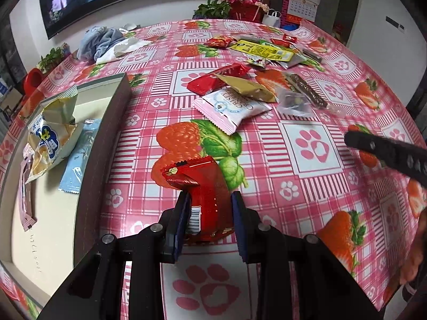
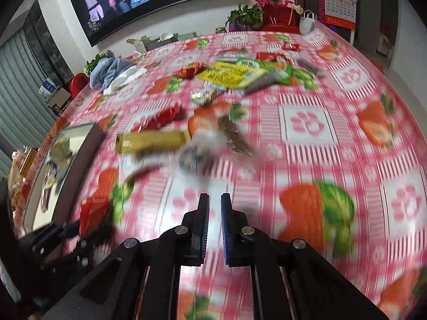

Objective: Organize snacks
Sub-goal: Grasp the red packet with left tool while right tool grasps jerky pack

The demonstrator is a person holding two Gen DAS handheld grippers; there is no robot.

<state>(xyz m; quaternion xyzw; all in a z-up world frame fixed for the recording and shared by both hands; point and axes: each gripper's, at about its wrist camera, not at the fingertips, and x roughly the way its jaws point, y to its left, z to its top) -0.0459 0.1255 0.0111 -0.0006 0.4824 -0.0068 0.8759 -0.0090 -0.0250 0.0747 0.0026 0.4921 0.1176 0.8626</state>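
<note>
My left gripper (image 1: 210, 200) is shut on a red snack packet (image 1: 205, 181), held above the pink strawberry tablecloth (image 1: 307, 213). To its left is a shallow box (image 1: 106, 138) holding a yellow-white bag (image 1: 53, 133), a light blue packet (image 1: 80, 154) and a pinkish packet (image 1: 26, 200). Ahead lie a white packet (image 1: 232, 109), a gold packet (image 1: 248, 86), another red packet (image 1: 218, 76) and a clear packet (image 1: 293, 101). In the blurred right wrist view my right gripper (image 2: 214, 197) is shut with nothing between its fingers, short of the clear packet (image 2: 197, 154) and the gold packet (image 2: 152, 140).
More snacks, among them a yellow packet (image 1: 264, 49), lie farther back. A blue cloth (image 1: 104, 42) is bunched at the far left. Plants and a red flower box (image 1: 240, 8) stand at the table's far edge. One finger of the right gripper (image 1: 387, 154) shows at the right.
</note>
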